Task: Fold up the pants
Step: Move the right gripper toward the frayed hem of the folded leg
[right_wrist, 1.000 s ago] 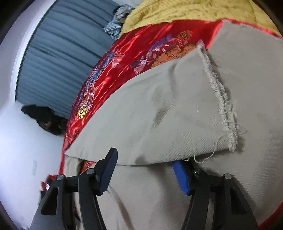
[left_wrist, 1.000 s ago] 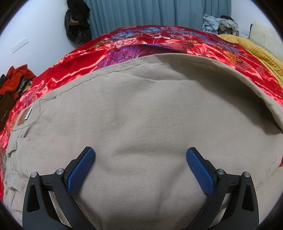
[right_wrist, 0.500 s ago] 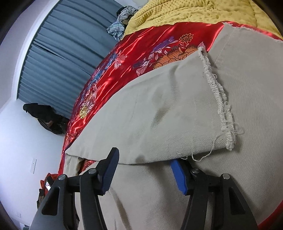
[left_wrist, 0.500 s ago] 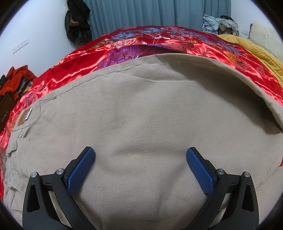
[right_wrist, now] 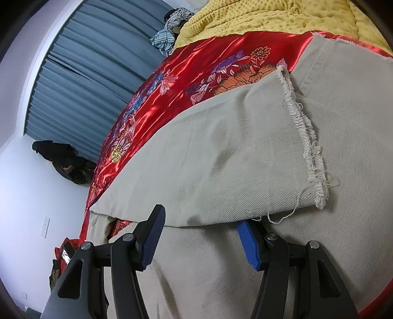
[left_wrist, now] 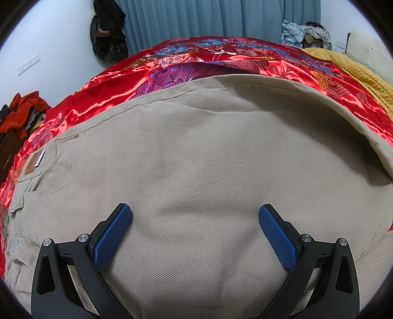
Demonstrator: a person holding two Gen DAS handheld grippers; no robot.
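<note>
Beige pants lie spread on a red satin bedspread. A brown waist label and a pocket show at the left. My left gripper is open and empty, low over the pants' middle. In the right wrist view one pant leg with a frayed hem lies folded over the other. My right gripper is open at the near edge of that folded leg, holding nothing.
A yellow blanket lies on the far side of the bed. Blue curtains hang behind. Dark clothes hang on the wall. Orange clothes are piled at the left. Striped clothes lie by the curtain.
The right gripper has tilted and drawn back slightly, so more of the yellow blanket and the folded leg shows. The left gripper has not moved.
</note>
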